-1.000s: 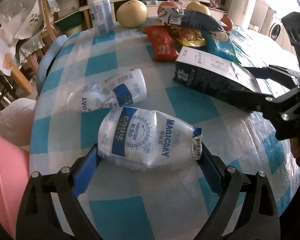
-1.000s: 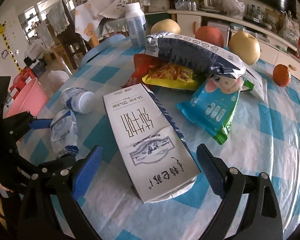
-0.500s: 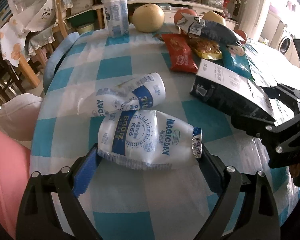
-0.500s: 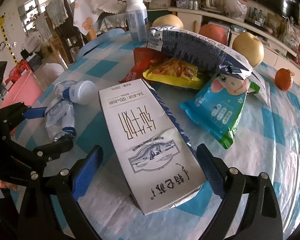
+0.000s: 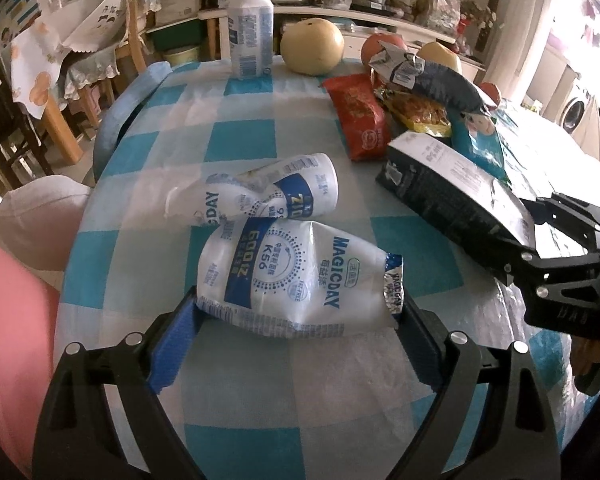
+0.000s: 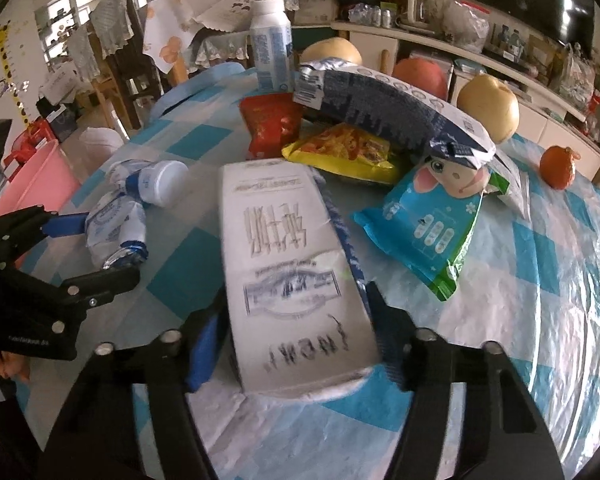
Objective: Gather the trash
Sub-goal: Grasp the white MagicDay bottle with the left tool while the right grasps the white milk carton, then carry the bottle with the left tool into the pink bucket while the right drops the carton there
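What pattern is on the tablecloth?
Blue-and-white checks on the tablecloth, clearest in the left wrist view.

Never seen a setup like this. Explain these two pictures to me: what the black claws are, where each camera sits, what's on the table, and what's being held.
No robot here: a person holds a two-finger claw in each hand, and each claw carries a camera looking forward along its fingers.

In the left camera's picture, the left gripper is closed around a crushed milk bottle. A second crushed bottle lies just beyond it.

In the right camera's picture, the right gripper clamps a flattened milk carton.

Also on the checked tablecloth: snack wrappers, an upright bottle and some fruit.
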`<action>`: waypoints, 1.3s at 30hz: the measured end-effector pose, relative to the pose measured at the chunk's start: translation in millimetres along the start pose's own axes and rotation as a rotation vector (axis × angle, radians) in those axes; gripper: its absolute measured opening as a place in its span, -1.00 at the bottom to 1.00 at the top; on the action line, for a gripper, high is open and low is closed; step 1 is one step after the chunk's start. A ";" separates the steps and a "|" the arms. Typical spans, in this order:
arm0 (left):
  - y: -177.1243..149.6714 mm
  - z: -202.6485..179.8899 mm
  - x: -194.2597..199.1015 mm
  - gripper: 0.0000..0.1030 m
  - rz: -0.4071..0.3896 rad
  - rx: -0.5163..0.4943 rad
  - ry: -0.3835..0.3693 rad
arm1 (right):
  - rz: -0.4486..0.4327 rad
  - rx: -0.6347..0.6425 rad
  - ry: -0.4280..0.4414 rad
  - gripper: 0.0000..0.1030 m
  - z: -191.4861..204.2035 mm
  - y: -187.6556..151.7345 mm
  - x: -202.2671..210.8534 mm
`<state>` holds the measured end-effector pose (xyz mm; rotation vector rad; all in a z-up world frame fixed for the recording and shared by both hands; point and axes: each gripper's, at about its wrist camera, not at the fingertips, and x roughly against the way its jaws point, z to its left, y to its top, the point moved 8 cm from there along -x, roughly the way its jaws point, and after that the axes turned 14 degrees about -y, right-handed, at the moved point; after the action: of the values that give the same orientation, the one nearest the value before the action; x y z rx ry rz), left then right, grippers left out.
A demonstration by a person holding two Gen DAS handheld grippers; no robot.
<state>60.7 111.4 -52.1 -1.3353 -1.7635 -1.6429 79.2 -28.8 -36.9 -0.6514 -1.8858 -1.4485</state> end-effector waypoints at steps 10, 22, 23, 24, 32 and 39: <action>6.0 1.2 27.2 0.75 -0.074 0.015 -0.025 | -0.063 -0.014 -0.019 0.21 -5.1 0.4 25.7; 19.6 14.4 83.5 0.75 -0.224 0.051 -0.037 | -0.173 -0.010 -0.001 0.20 14.1 12.9 73.5; 21.6 16.8 91.0 0.75 -0.248 0.048 -0.033 | -0.182 -0.006 0.011 0.20 20.0 14.7 78.3; 21.9 18.8 95.1 0.75 -0.257 0.050 -0.029 | -0.192 0.001 0.018 0.20 26.5 16.6 83.3; 22.4 66.4 146.2 0.75 -0.366 0.149 0.062 | -0.249 0.043 0.083 0.21 83.5 34.3 114.5; 4.0 132.4 198.0 0.75 -0.460 0.307 0.169 | -0.268 0.145 0.146 0.21 169.0 48.6 131.3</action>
<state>11.9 306.2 76.1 -0.6681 -2.2164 -1.5548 -5.7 146.0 65.1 -0.2240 -1.9955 -1.4601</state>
